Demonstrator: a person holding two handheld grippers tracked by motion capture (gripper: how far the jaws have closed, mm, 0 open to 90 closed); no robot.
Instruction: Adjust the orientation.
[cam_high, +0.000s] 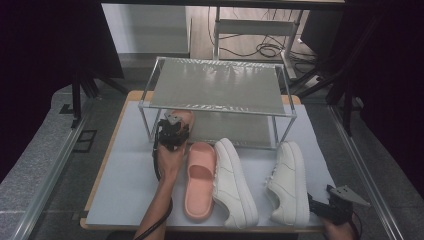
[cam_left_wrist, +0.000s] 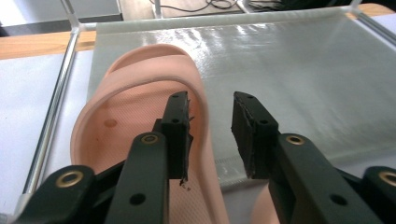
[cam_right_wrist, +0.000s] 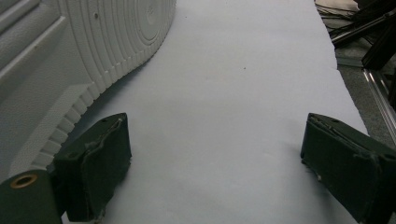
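Pink slipper (cam_left_wrist: 140, 107) lies on the low shelf of the rack (cam_high: 220, 85). My left hand-held gripper (cam_left_wrist: 212, 135) has let go, its jaws apart around the slipper's side wall. My right hand-held gripper (cam_right_wrist: 215, 172) rests wide open on the counter (cam_right_wrist: 243, 70), beside a white shoe (cam_right_wrist: 70, 42).

We note a second pink slide (cam_high: 199, 180) lying lengthwise on the white table sheet (cam_high: 125, 180), toe toward the near edge. Just to its right lies a white sneaker (cam_high: 233, 183), touching or nearly so. A second white sneaker (cam_high: 290, 182) rests on its side, ribbed sole turned right. Beyond the table, cables (cam_high: 265, 49) sprawl across the floor.
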